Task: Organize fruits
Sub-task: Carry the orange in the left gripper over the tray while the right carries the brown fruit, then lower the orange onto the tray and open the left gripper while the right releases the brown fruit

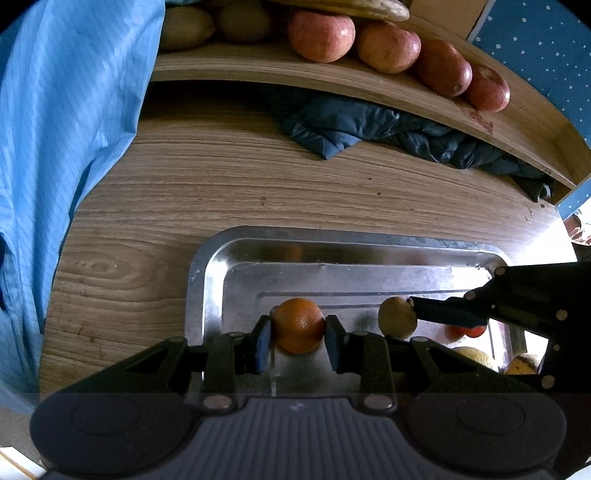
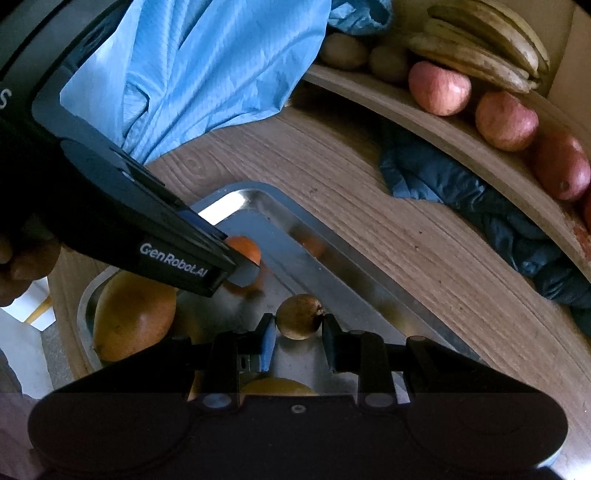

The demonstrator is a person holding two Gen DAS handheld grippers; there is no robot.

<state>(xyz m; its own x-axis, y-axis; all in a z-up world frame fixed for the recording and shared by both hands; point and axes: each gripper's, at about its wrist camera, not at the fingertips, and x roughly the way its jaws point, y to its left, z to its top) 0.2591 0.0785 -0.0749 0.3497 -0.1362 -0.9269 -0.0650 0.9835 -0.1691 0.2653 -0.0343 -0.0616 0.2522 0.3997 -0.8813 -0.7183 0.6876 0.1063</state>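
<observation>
My left gripper [image 1: 298,332] is shut on an orange mandarin [image 1: 298,325] over the metal tray [image 1: 207,273]. My right gripper [image 2: 299,332] is closed around a small brown round fruit [image 2: 300,320] just above the tray [image 2: 317,258]; it also shows in the left wrist view [image 1: 397,317]. The left gripper with the mandarin [image 2: 245,249] appears at the left of the right wrist view. A large mango [image 2: 135,314] and other fruits lie in the tray. A wooden shelf [image 1: 332,74] holds red apples [image 1: 321,35], kiwis [image 1: 184,27] and bananas [image 2: 487,44].
A dark blue cloth [image 1: 406,136] lies bunched under the shelf on the wooden table [image 1: 184,184]. A light blue garment [image 1: 66,129] hangs at the left. More fruits [image 1: 480,354] sit at the tray's right end.
</observation>
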